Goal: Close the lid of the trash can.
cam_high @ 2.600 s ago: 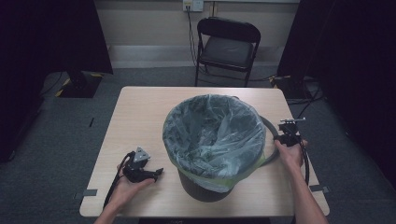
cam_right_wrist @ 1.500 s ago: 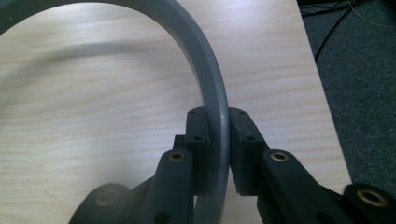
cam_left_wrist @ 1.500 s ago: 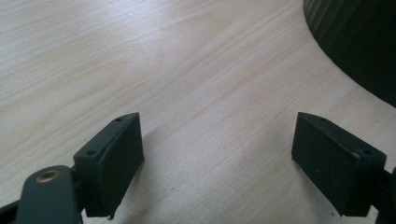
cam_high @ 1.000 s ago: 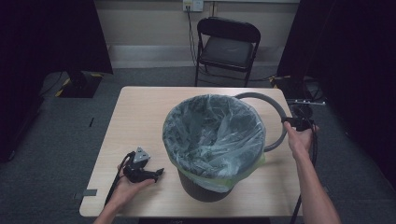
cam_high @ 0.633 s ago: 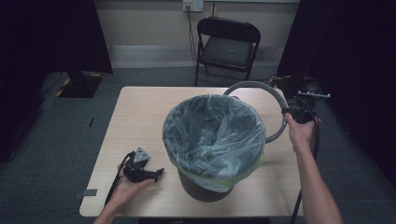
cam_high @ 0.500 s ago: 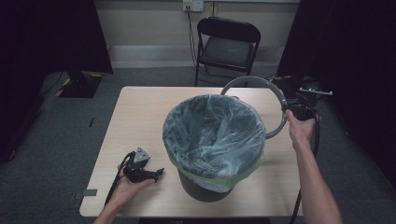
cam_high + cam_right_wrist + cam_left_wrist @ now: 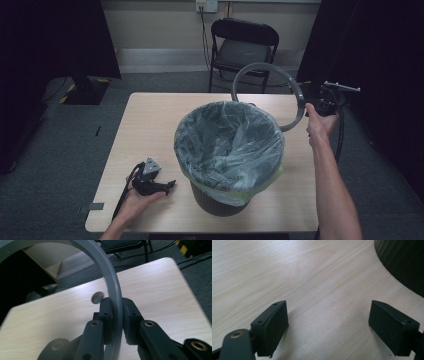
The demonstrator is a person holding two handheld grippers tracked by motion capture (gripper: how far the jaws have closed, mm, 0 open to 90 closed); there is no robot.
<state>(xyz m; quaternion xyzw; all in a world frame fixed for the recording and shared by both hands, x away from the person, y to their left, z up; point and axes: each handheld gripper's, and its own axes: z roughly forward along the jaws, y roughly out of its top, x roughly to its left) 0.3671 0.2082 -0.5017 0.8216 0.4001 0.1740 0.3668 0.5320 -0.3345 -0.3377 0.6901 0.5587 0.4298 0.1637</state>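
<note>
The right gripper [image 7: 320, 106] is raised at the far right edge of the table [image 7: 150, 130], held in the person's right hand [image 7: 320, 127]. Its jaws are closed on a grey ring [image 7: 295, 90], a flat hoop standing roughly upright on edge. In the right gripper view the grey ring [image 7: 113, 290] passes straight between the two jaws, pinched near their tips, with one pad pressed to each flat face; from the grip it rises and curves away to the upper left, and a short length continues below the pads. In the high view the hoop arcs up and to the left from the grip, above the far right corner of the table and beyond the rim of the bin [image 7: 220, 200], apart from it. The bin stands mid-table, lined with a clear plastic bag [image 7: 227, 145] folded over its rim. The left gripper [image 7: 150, 185] rests on the near left part of the table in the person's left hand [image 7: 132, 202]. In the left gripper view its jaws stand wide apart, holding nothing, bare table [image 7: 312, 285] between them and the dark wall of the bin [image 7: 404, 262] at upper right.
</note>
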